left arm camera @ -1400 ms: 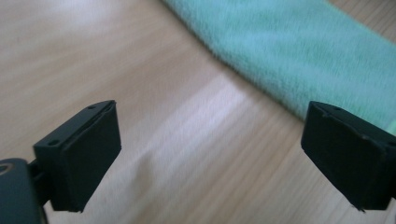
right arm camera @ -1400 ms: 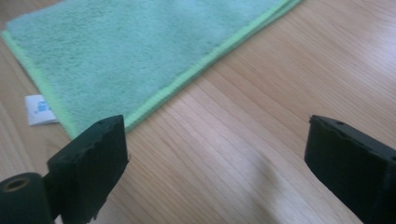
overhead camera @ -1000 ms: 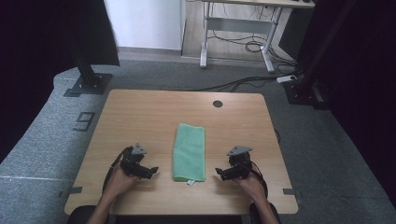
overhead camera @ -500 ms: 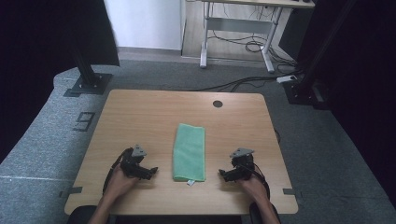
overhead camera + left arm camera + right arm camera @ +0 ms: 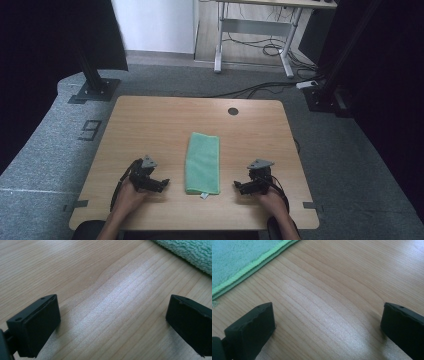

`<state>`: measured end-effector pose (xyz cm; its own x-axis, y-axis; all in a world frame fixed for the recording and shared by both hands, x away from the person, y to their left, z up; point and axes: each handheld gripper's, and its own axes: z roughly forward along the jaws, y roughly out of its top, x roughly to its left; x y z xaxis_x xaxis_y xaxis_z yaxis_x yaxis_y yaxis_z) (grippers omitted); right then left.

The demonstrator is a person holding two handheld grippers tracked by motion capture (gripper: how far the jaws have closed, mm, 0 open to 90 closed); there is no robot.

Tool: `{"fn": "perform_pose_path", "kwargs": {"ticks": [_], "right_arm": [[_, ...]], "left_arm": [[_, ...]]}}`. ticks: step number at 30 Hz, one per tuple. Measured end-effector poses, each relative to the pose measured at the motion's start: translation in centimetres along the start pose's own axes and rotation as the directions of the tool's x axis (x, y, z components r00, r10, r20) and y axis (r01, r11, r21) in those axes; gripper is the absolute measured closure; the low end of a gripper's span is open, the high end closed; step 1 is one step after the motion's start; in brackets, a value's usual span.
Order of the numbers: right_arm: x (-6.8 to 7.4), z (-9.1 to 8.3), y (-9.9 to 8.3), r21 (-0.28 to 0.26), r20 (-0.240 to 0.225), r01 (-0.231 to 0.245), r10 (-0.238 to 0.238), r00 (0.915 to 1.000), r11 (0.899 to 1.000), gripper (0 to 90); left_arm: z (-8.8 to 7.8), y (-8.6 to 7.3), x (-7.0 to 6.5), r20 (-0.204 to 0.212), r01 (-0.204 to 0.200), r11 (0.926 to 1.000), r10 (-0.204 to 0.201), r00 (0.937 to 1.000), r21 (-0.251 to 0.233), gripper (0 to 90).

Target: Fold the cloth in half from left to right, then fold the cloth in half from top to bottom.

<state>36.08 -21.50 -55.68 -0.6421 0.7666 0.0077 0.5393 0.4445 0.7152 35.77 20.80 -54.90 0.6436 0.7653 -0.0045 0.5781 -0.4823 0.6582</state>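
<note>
Claws [image 5: 164,183] [image 5: 239,186] gape beside folded green towel [image 5: 203,162].

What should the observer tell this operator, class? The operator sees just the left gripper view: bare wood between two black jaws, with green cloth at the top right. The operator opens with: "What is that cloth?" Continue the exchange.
Observer: It is a folded green towel, lying lengthwise mid-table.
Operator: Where is my other tool?
Observer: The right tool is on the towel's far side from yours, near the table front edge. Its jaws are open over bare wood, clear of the towel.
Operator: Anything at the towel's near end?
Observer: A small white tag sticks out there.
</note>
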Motion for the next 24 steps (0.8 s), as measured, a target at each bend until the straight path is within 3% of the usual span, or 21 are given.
{"fn": "perform_pose_path", "kwargs": {"ticks": [15, 24], "right_arm": [[0.01, 0.00, 0.01, 0.000, 0.001, 0.000, 0.000, 1.0000, 1.000, 0.0], [0.06, -0.08, 0.13, 0.015, -0.009, 0.006, -0.006, 0.9999, 1.000, 0.0]], "left_arm": [[0.29, 0.34, -0.06, -0.021, 0.027, 0.9996, -0.027, 0.9994, -0.003, 0.0], [0.56, 0.85, -0.23, -0.016, 0.023, 0.9997, -0.023, 0.9996, 0.004, 0.0]]}}
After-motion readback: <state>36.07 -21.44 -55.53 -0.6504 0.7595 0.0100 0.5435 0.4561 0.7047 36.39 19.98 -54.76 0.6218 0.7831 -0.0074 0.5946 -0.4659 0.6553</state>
